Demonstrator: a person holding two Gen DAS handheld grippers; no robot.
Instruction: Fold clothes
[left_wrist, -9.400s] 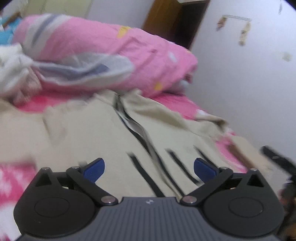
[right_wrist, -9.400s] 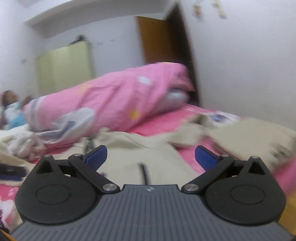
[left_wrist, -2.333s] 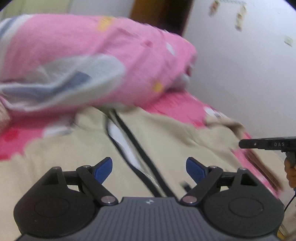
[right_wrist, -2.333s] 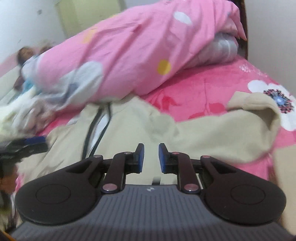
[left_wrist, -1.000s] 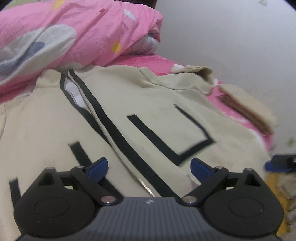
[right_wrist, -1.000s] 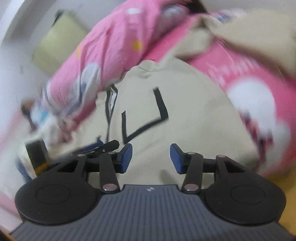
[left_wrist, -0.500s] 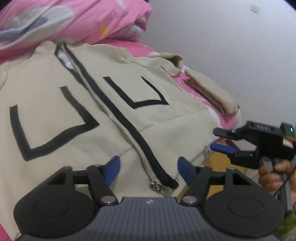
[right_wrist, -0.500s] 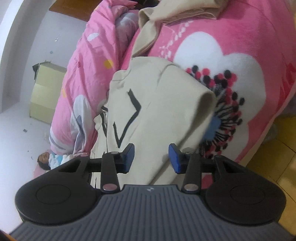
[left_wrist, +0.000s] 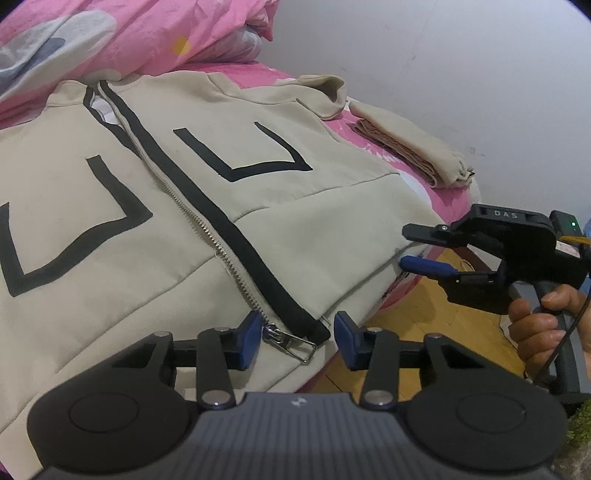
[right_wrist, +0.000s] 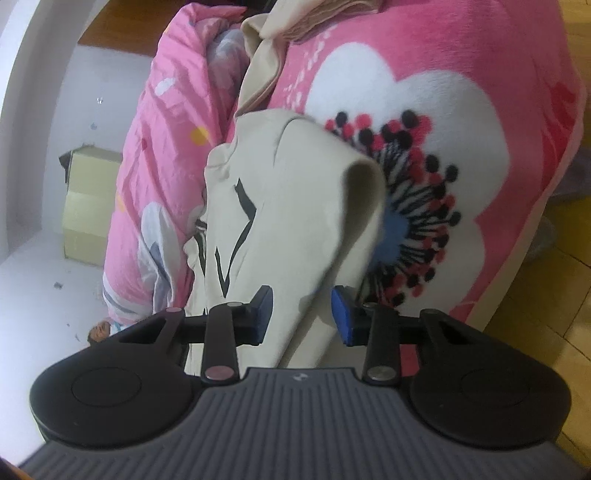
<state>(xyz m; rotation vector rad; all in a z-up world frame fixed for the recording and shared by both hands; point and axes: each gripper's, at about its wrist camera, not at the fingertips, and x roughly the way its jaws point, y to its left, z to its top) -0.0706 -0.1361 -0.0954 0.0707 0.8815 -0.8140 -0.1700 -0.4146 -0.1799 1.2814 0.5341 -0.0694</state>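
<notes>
A beige zip jacket (left_wrist: 184, 229) with black stripes lies front up on the bed, its hem at the bed's edge. My left gripper (left_wrist: 297, 334) is at the hem's middle. Its jaws are closing, with the zipper pull (left_wrist: 288, 339) and the hem between them, and the pads stand apart from the cloth. My right gripper (right_wrist: 301, 317) is rolled on its side at the jacket's (right_wrist: 288, 221) hem corner. Its jaws are closing with the corner between them, not pinched. In the left wrist view the right gripper (left_wrist: 410, 247) has one finger above the corner and one below.
A pink duvet (left_wrist: 129, 40) is heaped behind the jacket. A folded beige garment (left_wrist: 410, 147) lies near the wall. The pink floral sheet (right_wrist: 443, 147) hangs over the bed's edge above a wooden floor (left_wrist: 424, 314). A person's hand (left_wrist: 535, 325) holds the right gripper's handle. Another person (right_wrist: 99, 330) lies far back.
Both grippers have come down to the jacket's hem at the bed's edge. The left jaws have narrowed a lot around the zipper end; the right gripper has rolled sideways and narrowed around the corner.
</notes>
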